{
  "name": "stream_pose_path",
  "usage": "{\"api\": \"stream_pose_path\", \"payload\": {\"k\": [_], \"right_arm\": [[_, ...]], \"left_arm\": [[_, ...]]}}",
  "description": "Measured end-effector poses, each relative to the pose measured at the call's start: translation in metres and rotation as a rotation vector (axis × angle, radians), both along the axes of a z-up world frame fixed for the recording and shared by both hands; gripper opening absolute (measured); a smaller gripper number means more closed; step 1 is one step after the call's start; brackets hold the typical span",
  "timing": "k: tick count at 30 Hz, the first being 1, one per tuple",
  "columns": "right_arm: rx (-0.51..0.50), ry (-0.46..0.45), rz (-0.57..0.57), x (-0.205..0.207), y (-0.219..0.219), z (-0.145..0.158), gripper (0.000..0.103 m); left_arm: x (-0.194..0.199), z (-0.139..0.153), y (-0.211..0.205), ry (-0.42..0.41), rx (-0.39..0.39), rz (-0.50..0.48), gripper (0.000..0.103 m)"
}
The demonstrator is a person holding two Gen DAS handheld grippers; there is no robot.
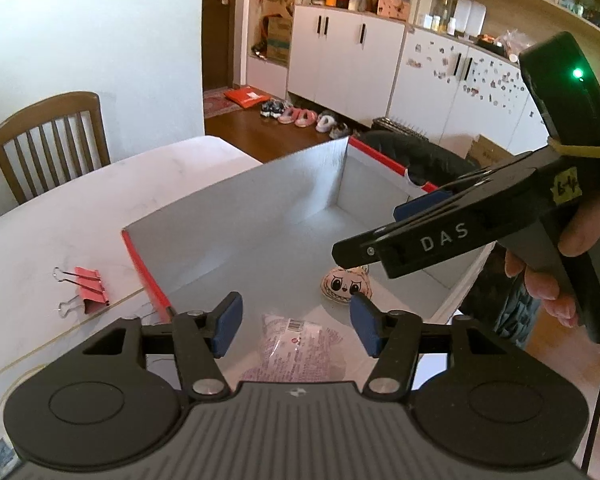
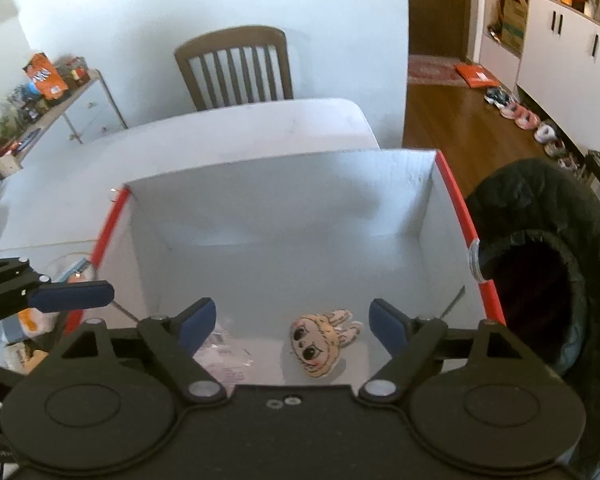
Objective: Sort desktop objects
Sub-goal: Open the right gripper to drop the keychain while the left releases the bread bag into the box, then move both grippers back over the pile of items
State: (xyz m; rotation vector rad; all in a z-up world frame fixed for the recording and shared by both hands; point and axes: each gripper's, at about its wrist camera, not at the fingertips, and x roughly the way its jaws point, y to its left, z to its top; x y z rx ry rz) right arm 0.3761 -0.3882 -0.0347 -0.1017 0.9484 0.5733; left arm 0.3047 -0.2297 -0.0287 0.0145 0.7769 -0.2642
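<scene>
Both claws, left (image 1: 296,330) and right (image 2: 291,326), hang spread and empty above the red-rimmed white cardboard box (image 2: 452,196). A cartoon-face plush charm (image 2: 320,344) and pink plastic packet (image 1: 300,350) lie inside. Red metal binder clips (image 1: 86,290) remain on the pale surface (image 1: 80,208), left of the box.

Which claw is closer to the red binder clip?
Left. The left claw hangs over the box's near-left corner, just right of the red binder clip on the table. The right claw hangs over the plush, farther across the box.
</scene>
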Motion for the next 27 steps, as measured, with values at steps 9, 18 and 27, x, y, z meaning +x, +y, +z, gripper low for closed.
{"api": "stream_pose_path", "payload": {"k": [9,18,27], "right_arm": [[0.04,-0.062,0.002,-0.026,0.007,0.026,0.089],[0.076,-0.108,0.018,-0.056,0.025,0.043,0.09],[0.093,-0.143,0.033,-0.089,0.056,0.048,0.098]], "left_arm": [[-0.027,0.015,0.019,-0.041,-0.02,0.014,0.063],[-0.059,0.025,0.052,-0.056,-0.048,0.044,0.067],[-0.098,0.027,0.086,-0.08,-0.034,0.064,0.077]]}}
